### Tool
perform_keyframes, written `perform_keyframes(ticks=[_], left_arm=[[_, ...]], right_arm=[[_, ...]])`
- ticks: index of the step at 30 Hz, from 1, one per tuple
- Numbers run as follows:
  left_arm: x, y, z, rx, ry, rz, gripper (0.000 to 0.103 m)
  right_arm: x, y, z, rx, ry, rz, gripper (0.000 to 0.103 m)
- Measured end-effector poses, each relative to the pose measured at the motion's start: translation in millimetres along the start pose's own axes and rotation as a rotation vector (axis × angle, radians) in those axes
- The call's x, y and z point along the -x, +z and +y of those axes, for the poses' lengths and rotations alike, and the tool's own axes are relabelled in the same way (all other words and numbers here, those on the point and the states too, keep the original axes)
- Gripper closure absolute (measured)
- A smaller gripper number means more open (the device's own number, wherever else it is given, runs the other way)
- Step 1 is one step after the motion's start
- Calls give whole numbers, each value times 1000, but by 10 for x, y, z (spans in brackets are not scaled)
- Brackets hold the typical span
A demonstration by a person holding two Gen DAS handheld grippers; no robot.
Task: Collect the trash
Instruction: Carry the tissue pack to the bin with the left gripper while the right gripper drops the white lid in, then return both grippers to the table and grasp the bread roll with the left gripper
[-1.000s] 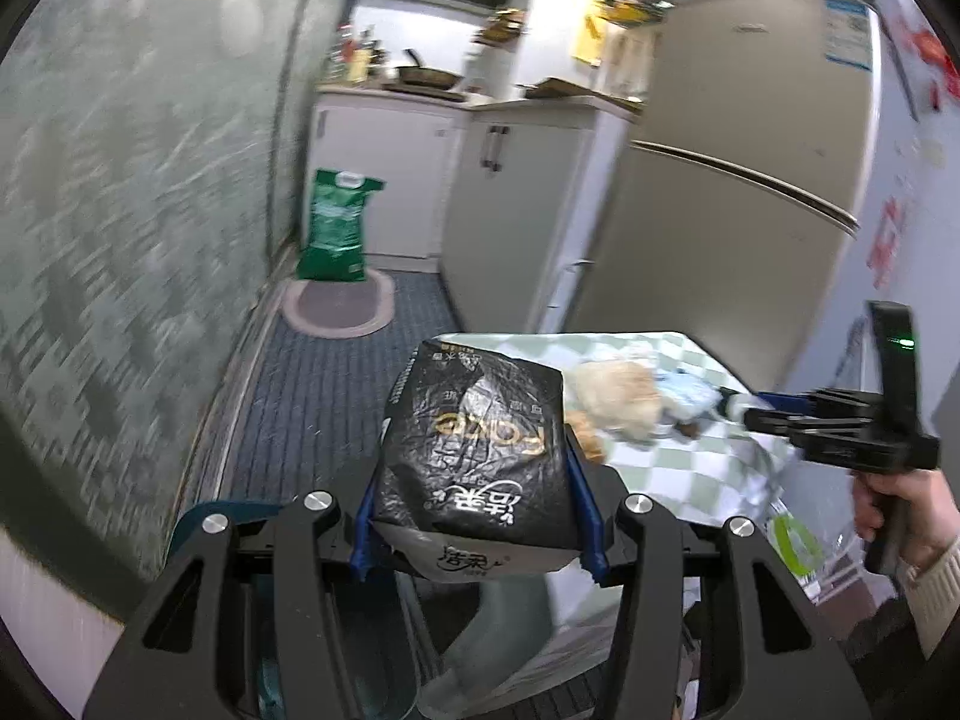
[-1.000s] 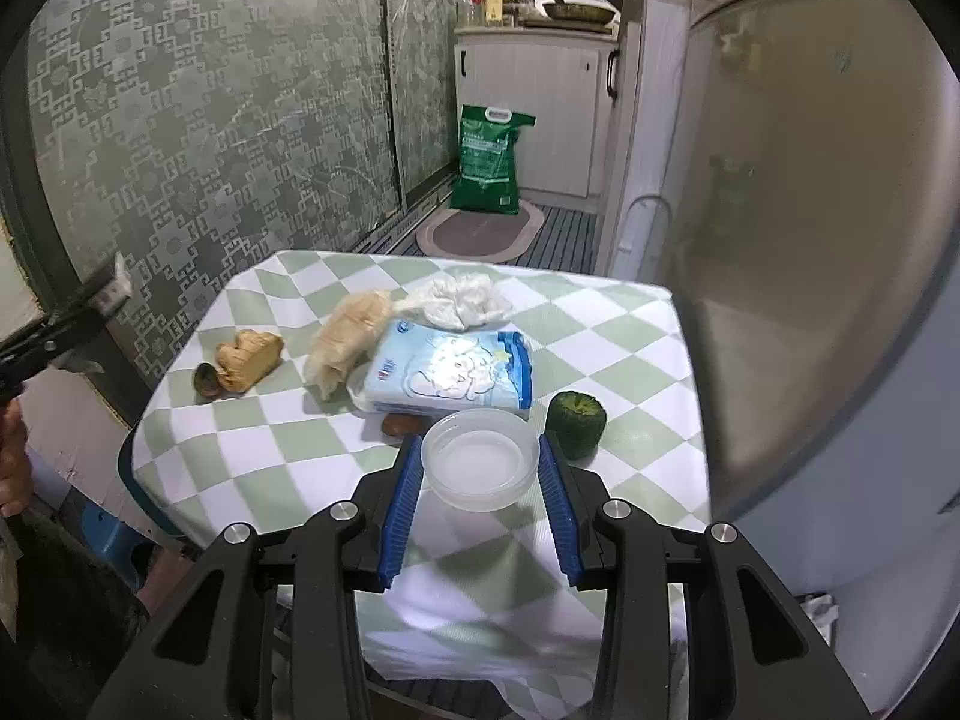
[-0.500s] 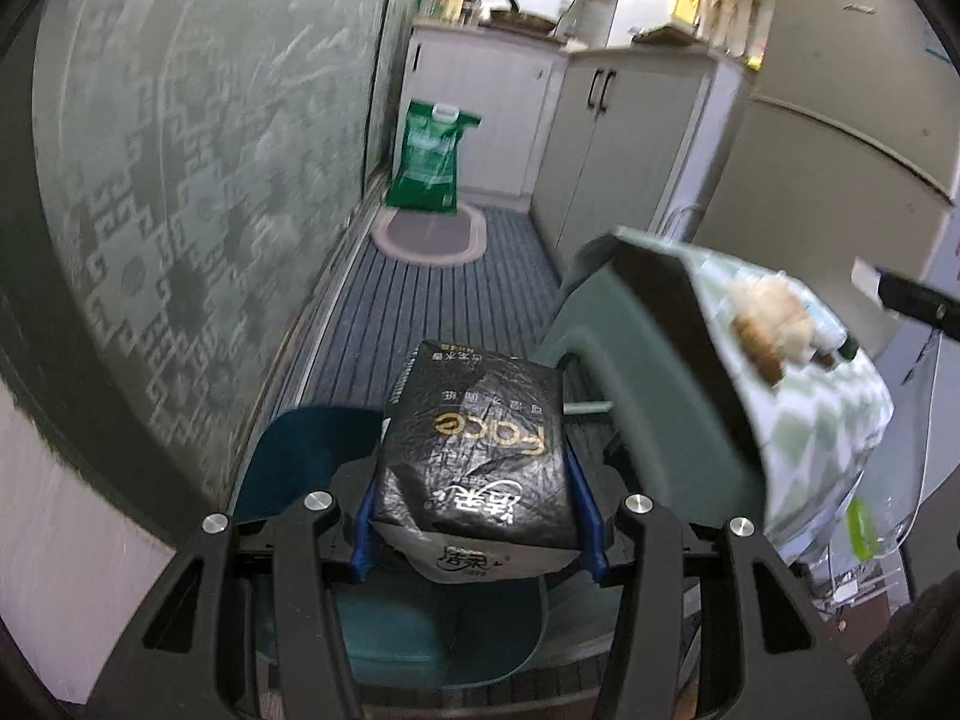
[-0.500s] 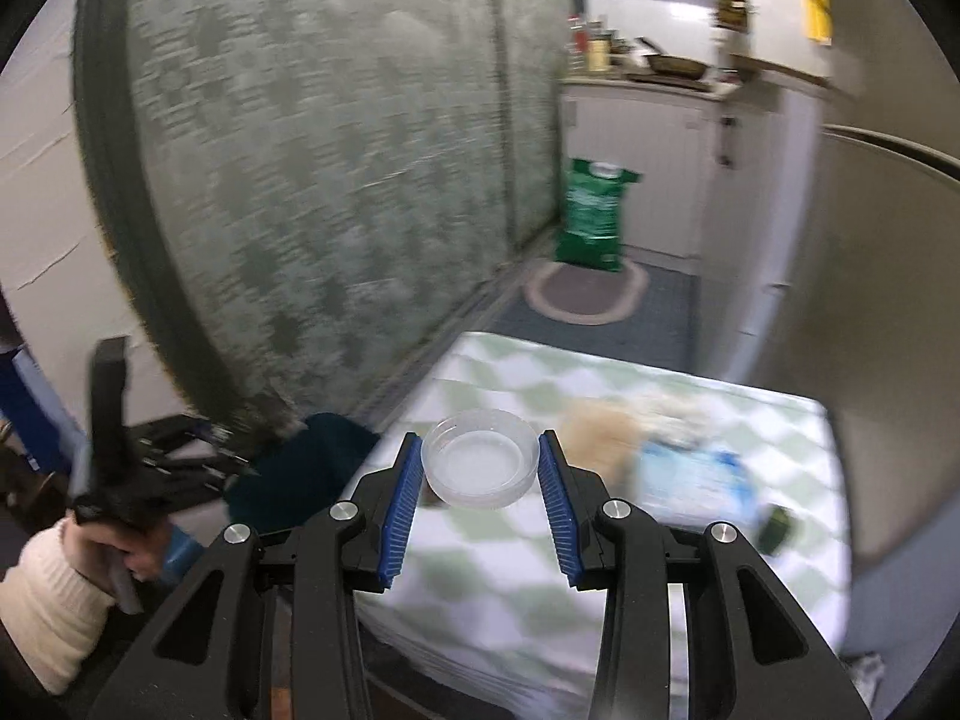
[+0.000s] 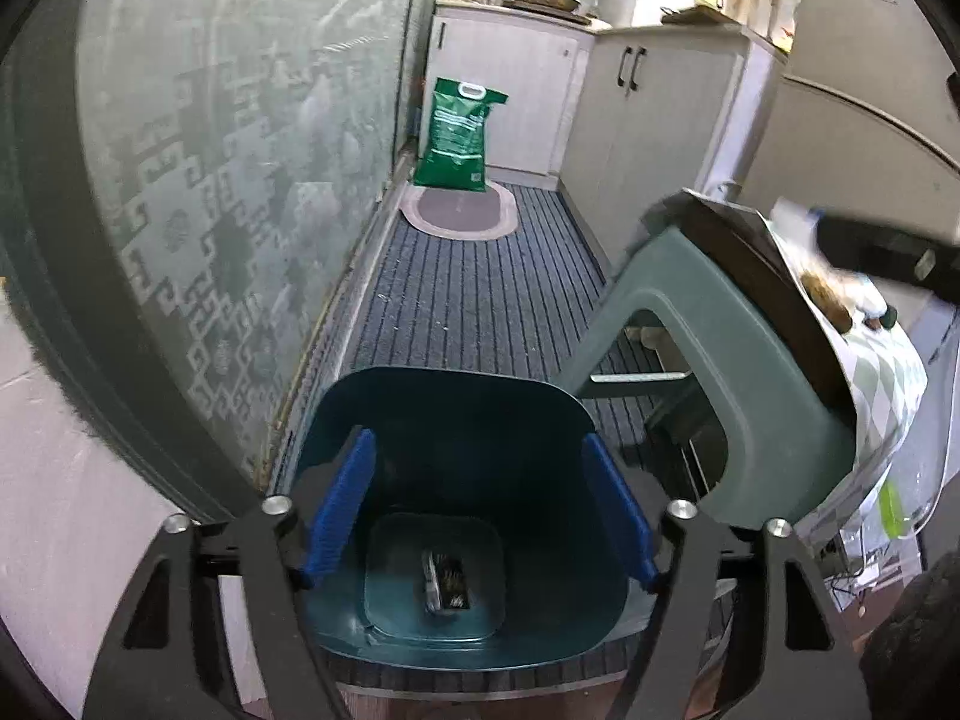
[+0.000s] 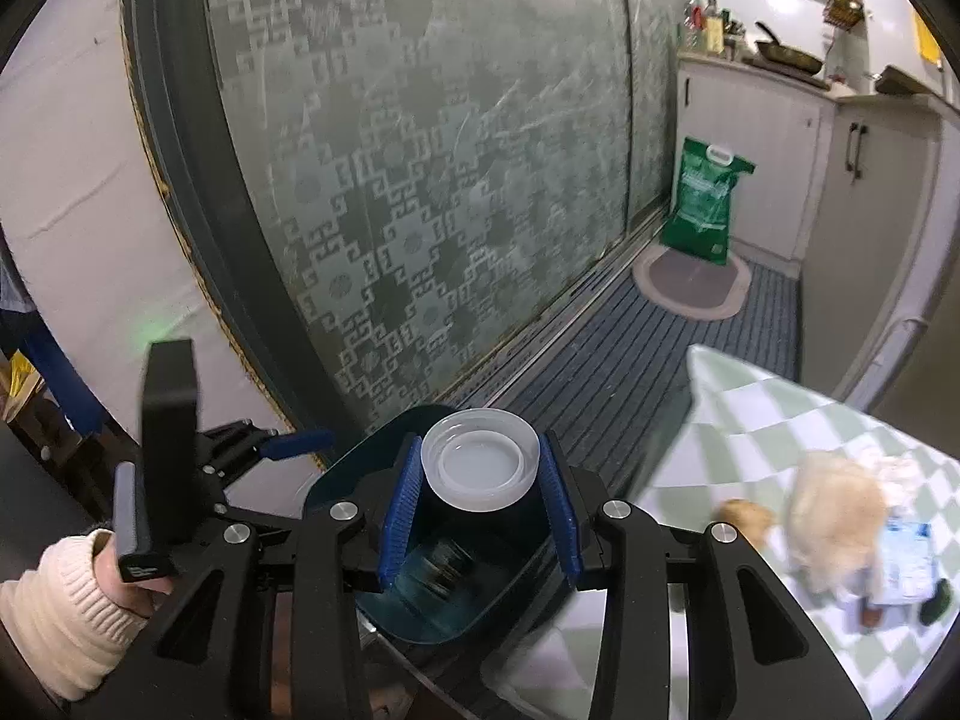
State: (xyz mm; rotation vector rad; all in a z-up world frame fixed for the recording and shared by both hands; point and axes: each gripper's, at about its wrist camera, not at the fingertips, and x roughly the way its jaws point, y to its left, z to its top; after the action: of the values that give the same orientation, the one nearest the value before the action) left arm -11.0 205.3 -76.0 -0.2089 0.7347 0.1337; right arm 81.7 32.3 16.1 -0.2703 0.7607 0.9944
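Kitchen floor matting runs beside the frosted glass door, where a teal bin (image 5: 456, 480) sits low so trash can drop straight in. Above it the left gripper (image 5: 480, 504) hangs spread and empty, a dark packet (image 5: 445, 581) lying inside; the right gripper (image 6: 479, 510) pinches a clear plastic lid (image 6: 480, 459) over the bin's rim

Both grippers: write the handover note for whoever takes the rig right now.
Left gripper: open, nothing in it, above the bin.
Right gripper: shut on the plastic tub, also over the bin.
Done: black packet lies at the bin's bottom.
Left: drop the tub in, then fetch what remains on the table: blue pack, pale crumpled bag and small scraps.
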Motion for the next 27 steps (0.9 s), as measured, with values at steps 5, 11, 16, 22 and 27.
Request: perform_keyframes(ticks=[5,11,16,22,27], left_arm=[[155,13,140,11,19,-37,51],[392,70,288,51,6,-111,65],[640,101,359,65,13,-182,68],[758,113,411,77,6,-213,68],[750,115,466,89,10,-209,68]], right_arm=[[-346,-41,142,14,21,64,63],[-686,-128,284,32,49,134,63],[-996,-173,421,46,76,179,63],[-1346,-247,556,45,141,231,63],[-1531,-300,704,89,145,264,39]])
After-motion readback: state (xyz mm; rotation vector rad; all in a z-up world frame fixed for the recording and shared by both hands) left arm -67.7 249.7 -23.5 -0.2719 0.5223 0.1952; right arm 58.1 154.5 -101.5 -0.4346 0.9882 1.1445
